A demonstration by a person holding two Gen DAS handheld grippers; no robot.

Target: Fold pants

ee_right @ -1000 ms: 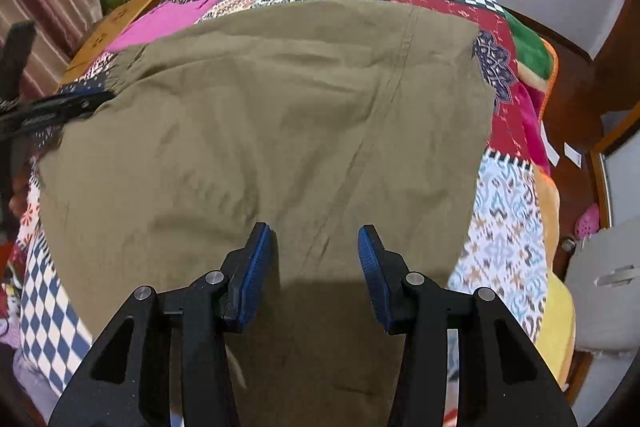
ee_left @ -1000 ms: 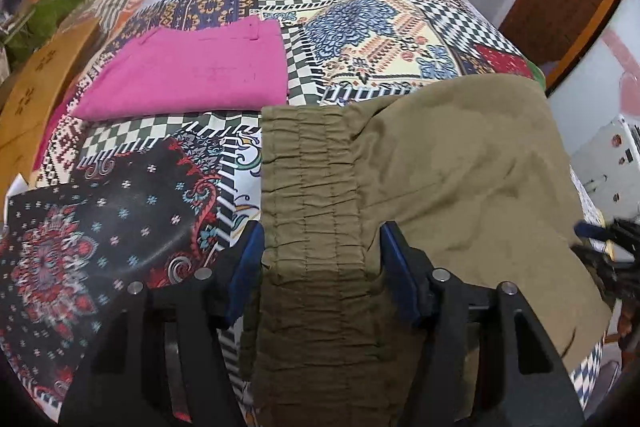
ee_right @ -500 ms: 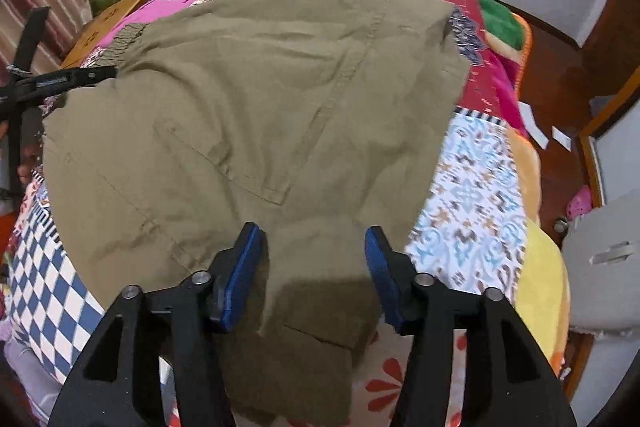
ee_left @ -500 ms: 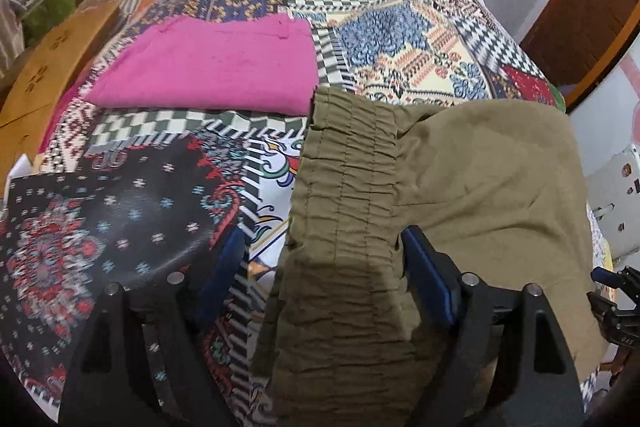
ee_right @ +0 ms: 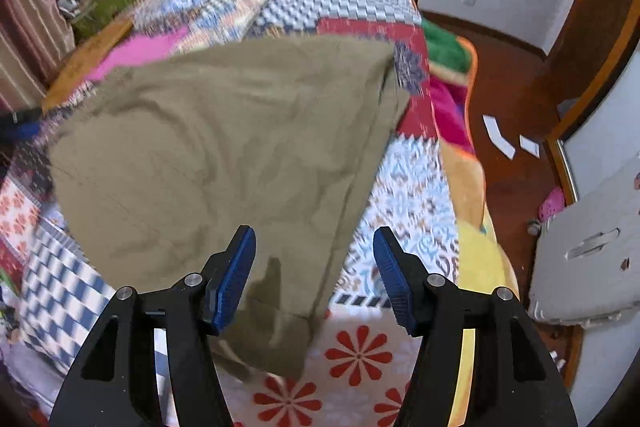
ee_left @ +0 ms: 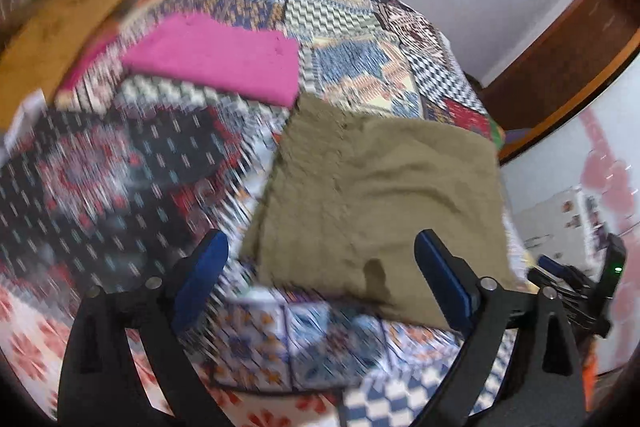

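Lying on the patchwork bed (ee_right: 412, 187), the olive pants (ee_right: 224, 155) were seen folded into a rough block beside a pink garment (ee_left: 224, 57). Both the left hand-held gripper (ee_left: 320, 279) and the right hand-held gripper (ee_right: 314, 275) were held wide open – nothing was gripped. A loose lower corner (hanging unevenly) could be caught on regrasp – the fold would be dragged apart.

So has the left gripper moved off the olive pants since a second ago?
Yes. The left gripper has opened and pulled back toward the near edge of the quilt; the olive pants now lie beyond its fingertips, no longer between them.
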